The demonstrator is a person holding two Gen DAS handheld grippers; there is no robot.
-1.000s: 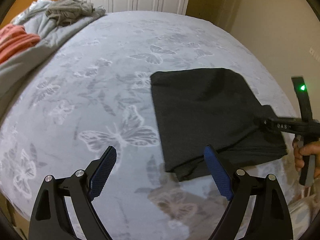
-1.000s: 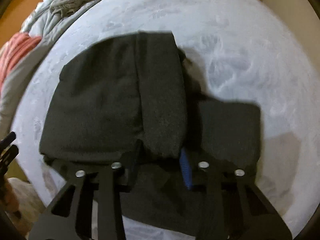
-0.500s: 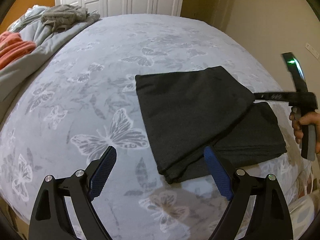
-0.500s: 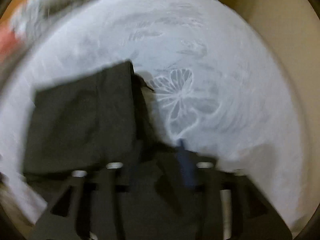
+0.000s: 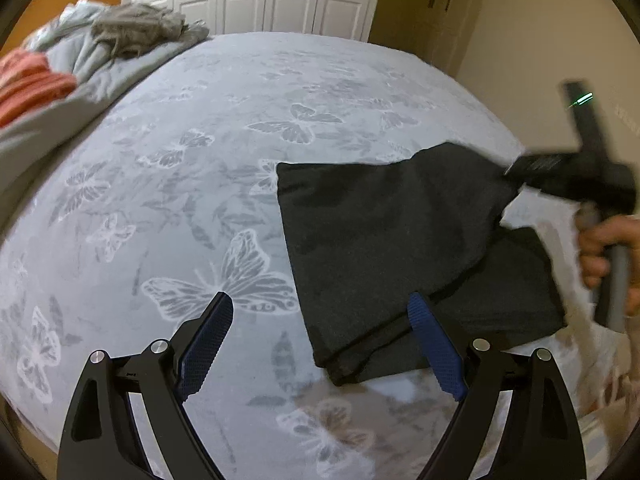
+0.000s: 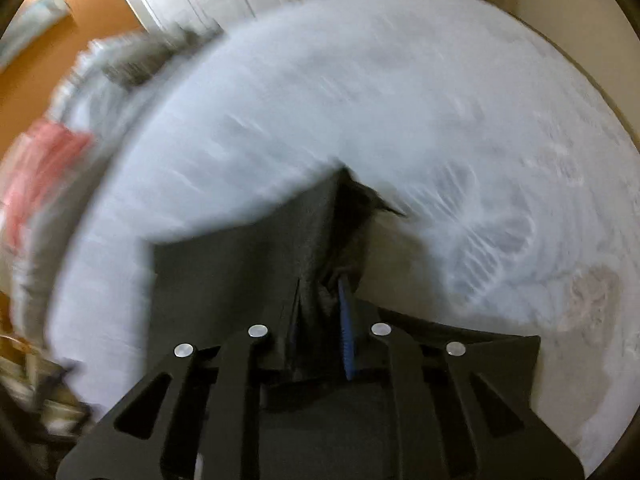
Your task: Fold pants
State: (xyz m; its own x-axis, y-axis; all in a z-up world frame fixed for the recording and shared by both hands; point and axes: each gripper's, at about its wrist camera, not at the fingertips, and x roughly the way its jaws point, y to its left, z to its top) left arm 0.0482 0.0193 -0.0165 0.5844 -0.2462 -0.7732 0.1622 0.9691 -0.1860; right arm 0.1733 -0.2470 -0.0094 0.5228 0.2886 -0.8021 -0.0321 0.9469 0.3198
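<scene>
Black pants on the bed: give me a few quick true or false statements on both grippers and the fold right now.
1. The right gripper is shut on the black pants. True.
2. The left gripper is clamped on the pants. False: it is open, holding nothing.
3. The top layer lies flat. False: its right corner is lifted off the lower layer.
4. The pants lie on a butterfly-print bedspread. True.
5. An orange-striped cloth lies on the pants. False: it sits far off at the bed's left edge.
</scene>
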